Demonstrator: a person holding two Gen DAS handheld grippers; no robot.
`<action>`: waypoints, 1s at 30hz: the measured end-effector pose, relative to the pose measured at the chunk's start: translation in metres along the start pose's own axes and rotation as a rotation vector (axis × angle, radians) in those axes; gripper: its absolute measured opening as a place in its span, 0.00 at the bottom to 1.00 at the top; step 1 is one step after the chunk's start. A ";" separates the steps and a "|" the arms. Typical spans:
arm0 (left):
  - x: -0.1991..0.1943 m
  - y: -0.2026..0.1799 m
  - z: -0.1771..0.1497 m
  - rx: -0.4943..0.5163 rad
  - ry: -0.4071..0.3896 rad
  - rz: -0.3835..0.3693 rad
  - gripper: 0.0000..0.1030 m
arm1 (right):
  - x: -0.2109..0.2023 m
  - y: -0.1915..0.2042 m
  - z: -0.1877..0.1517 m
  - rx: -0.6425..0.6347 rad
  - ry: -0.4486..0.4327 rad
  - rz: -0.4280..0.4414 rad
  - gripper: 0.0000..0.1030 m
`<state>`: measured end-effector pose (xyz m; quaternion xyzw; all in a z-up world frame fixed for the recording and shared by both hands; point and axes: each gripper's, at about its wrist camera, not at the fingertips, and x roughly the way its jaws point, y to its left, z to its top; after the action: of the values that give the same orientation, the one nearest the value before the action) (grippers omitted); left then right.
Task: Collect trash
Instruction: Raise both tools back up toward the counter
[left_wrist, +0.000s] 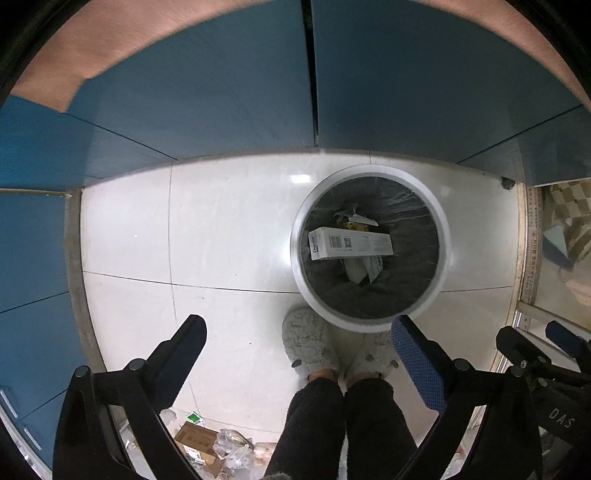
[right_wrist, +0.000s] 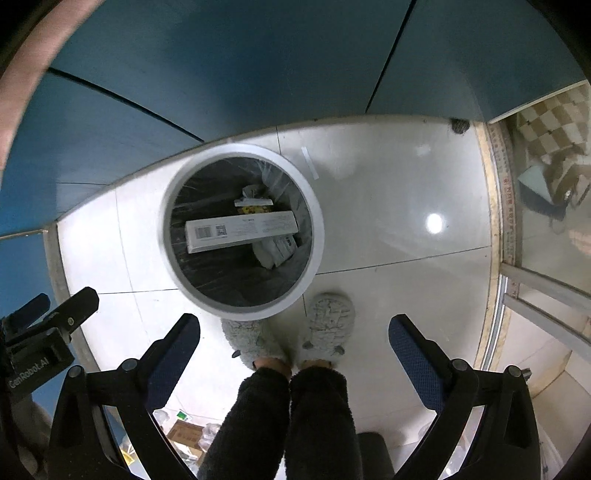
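Both black two-finger grippers, left (left_wrist: 299, 334) and right (right_wrist: 294, 332), hovering spread wide, gripping nothing. Sitting already inside round white-rimmed black-lined bin (left_wrist: 370, 177): long white carton (left_wrist: 351, 243), crumpled wrappers. Still lying on floor behind feet: brown cardboard and clear plastic scraps (left_wrist: 210, 445).

Both wrist views down over bin (left_wrist: 371, 243)

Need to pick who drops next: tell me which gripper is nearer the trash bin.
Left, narrowly. The left gripper hangs with the trash bin by its right finger; the right gripper has it beyond its left finger.
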<state>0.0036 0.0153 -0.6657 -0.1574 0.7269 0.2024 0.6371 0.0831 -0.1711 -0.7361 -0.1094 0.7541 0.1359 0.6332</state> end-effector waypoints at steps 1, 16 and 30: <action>-0.011 0.002 -0.005 -0.004 -0.007 -0.006 0.99 | -0.012 0.001 -0.004 -0.007 -0.015 -0.002 1.00; -0.213 0.014 -0.065 0.018 -0.156 -0.069 0.99 | -0.252 0.014 -0.079 -0.032 -0.222 0.022 1.00; -0.381 0.046 -0.094 0.032 -0.410 -0.072 0.99 | -0.451 0.029 -0.147 -0.030 -0.369 0.077 1.00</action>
<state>-0.0467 -0.0020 -0.2739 -0.1287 0.5792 0.1956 0.7809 0.0157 -0.1975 -0.2664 -0.0632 0.6267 0.1892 0.7533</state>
